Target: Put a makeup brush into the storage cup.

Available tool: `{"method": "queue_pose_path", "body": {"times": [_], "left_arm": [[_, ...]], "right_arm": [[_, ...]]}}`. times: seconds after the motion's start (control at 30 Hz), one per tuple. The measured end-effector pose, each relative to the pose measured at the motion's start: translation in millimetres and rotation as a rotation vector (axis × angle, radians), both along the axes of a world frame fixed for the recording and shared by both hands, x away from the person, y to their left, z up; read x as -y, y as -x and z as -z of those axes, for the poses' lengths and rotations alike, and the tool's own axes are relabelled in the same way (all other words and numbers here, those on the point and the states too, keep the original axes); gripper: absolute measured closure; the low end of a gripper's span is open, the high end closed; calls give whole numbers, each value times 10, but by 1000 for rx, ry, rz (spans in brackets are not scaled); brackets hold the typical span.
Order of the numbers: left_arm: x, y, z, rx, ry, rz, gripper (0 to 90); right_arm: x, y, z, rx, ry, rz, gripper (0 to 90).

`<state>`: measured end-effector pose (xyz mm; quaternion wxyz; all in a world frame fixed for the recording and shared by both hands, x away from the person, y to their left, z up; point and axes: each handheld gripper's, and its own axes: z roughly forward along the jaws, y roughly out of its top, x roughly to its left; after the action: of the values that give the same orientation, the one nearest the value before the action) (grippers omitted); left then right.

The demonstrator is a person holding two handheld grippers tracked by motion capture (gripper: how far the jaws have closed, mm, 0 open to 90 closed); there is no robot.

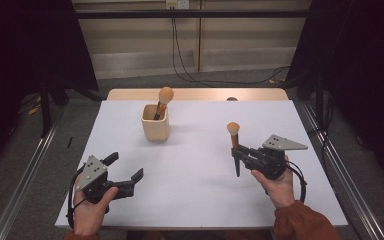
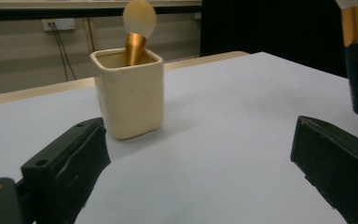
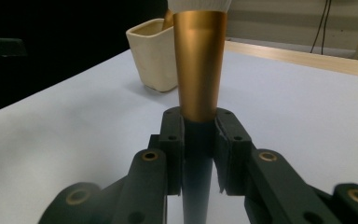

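Right gripper view: right claw pinching a brush by its dark handle, just under the gold ferrule, bristles up. Held upright, tip hanging free above the bench, likely so it can drop handle-first into the cup. Grip low on the ferrule end keeps the long handle clear below the pads for that drop.

High view: same brush near right, well apart from the cup, which sits far left of centre on the white bench. Second brush already leaning inside the cup, head up and tilted right; same pose probably wanted for the held one. Right claw turned leftward toward the cup.

Left claw near left, spread wide, nothing between the pads, low over the bench. Left gripper view: cup ahead between the spread jaws, perhaps placed to steady it if the brush knocks the rim.
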<state>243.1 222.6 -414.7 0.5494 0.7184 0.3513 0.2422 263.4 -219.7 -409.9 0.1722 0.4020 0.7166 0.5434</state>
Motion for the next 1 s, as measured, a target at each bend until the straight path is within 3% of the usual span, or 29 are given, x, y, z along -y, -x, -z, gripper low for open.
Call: {"method": "queue_pose_path", "body": {"times": [0.47,0.73,0.8,1.0], "left_arm": [[287,-56,-57,4,10,68,38],[459,-112,-127,18,7,96,38],[496,-127,-137,15,-12,116,38],[569,-177,-158,19,3,117,36]], "right_arm": [[-294,-14,-15,3,-11,-76,756],[-511,-62,18,-10,14,-133,756],[-553,-64,18,-8,11,-139,756],[-627,-75,1,1,2,-148,755]]}}
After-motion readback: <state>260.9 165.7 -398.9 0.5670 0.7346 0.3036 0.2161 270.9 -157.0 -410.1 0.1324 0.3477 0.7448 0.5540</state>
